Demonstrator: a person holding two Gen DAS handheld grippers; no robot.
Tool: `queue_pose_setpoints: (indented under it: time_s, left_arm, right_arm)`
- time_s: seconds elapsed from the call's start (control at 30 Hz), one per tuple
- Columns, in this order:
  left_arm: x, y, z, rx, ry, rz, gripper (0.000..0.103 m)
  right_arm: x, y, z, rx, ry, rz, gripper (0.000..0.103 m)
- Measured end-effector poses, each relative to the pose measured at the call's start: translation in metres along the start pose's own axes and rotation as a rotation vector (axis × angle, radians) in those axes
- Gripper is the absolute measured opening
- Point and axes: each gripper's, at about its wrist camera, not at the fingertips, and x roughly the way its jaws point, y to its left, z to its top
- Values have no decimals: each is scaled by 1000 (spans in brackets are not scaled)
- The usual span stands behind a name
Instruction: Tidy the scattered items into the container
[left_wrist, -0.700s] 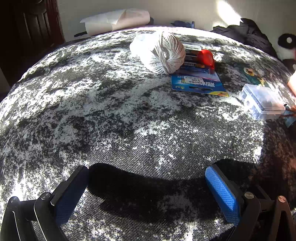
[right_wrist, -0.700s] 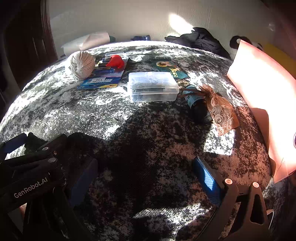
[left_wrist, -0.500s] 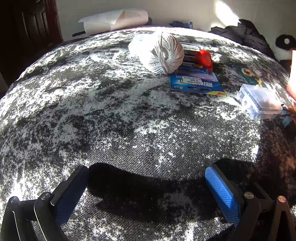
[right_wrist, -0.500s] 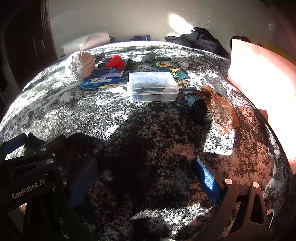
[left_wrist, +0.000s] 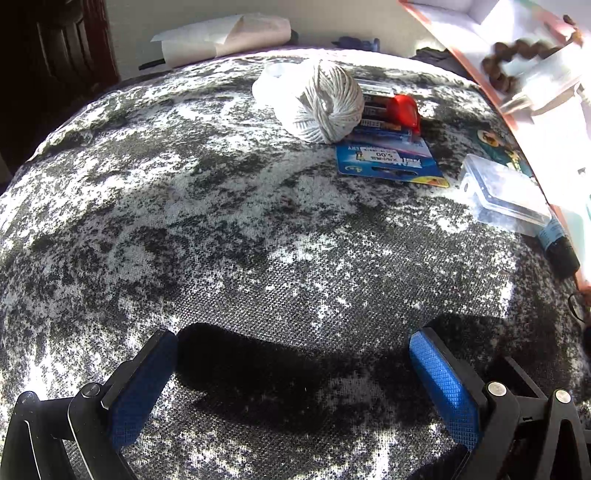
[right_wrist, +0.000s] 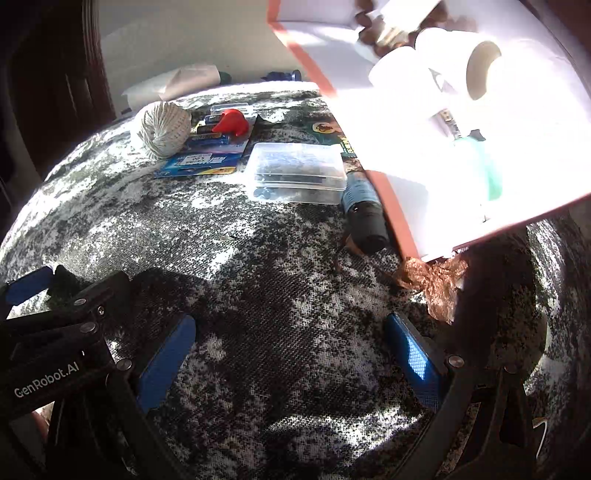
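A ball of white twine (left_wrist: 325, 107) (right_wrist: 164, 127) lies at the back of the mottled grey fabric surface, beside a blue battery card (left_wrist: 388, 158) (right_wrist: 207, 158) and a red object (left_wrist: 406, 110) (right_wrist: 231, 122). Right of them sit a clear plastic box (left_wrist: 506, 192) (right_wrist: 299, 171), a dark blue-labelled bottle (left_wrist: 557, 240) (right_wrist: 364, 214) and a brown crinkly bag (right_wrist: 436, 280). An orange-rimmed white container (left_wrist: 454, 18) (right_wrist: 406, 147) is tilted over the right side, with white rolls and brown beads inside. My left gripper (left_wrist: 291, 343) and right gripper (right_wrist: 290, 325) hang open and empty above bare fabric.
A green picture card (left_wrist: 495, 144) (right_wrist: 332, 133) is half covered by the container. Rolled white paper (left_wrist: 221, 33) and a small blue thing (left_wrist: 354, 42) lie at the far edge by the wall. A dark door (left_wrist: 55, 55) stands on the left.
The orange-rimmed container has swung in from the right and now hangs tilted over the bottle, the green card and the brown bag. Both grippers have stayed where they were.
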Motion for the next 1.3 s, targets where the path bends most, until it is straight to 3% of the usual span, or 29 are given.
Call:
queue_pose_setpoints:
  time_s: [0.6, 0.77, 1.07, 1.3]
  left_arm:
    - [21, 4, -3, 10, 23, -5, 103]
    - [15, -3, -3, 9, 17, -10, 103]
    - [-4, 14, -11, -10, -1, -88, 103]
    - [-7, 17, -15, -38, -5, -70, 103]
  right_arm:
    - [-4, 7, 3, -11, -5, -8, 103]
    - [-5, 3, 0, -11, -6, -8, 103]
    - [1, 1, -1, -8, -3, -5, 103]
    - [0, 3, -2, -10, -6, -8, 103]
